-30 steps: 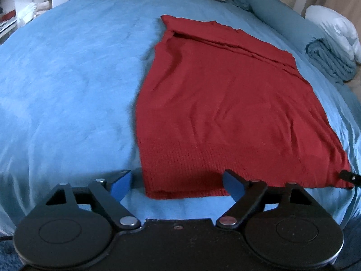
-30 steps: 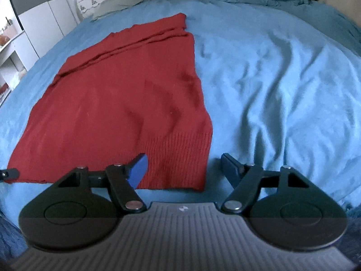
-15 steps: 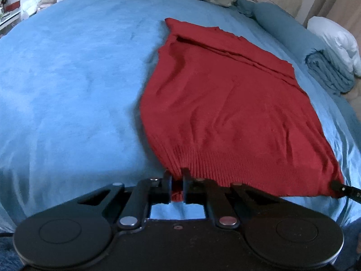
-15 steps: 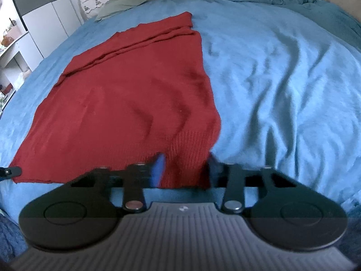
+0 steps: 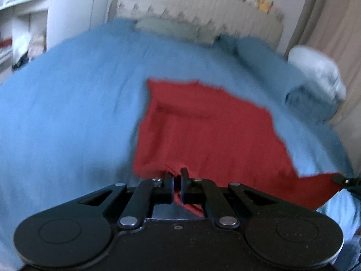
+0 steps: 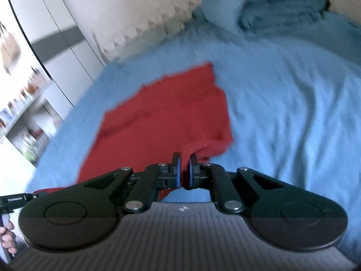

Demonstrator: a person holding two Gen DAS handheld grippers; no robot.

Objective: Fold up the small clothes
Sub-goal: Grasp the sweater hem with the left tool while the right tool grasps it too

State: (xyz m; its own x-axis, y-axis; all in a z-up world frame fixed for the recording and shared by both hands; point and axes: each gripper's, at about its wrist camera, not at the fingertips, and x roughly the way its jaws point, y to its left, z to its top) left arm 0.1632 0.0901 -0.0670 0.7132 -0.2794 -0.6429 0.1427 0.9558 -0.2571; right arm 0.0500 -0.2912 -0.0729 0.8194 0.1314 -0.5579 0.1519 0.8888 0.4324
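Both near corners of the red knit garment (image 5: 203, 131) have come up off the blue bed (image 5: 67, 117) since half a second ago, when the hem lay flat. One second ago both claws were spread wide short of the hem. The fold has evidently begun: the near edge looks ready to travel toward the far edge ahead of the claws. The left claw (image 5: 177, 176) is pressed together on the hem's left corner, fabric bunching just ahead of its tips. The right claw (image 6: 184, 161) pinches the right corner likewise. Both have tipped upward, so wall and headboard fill more of each blurred view.
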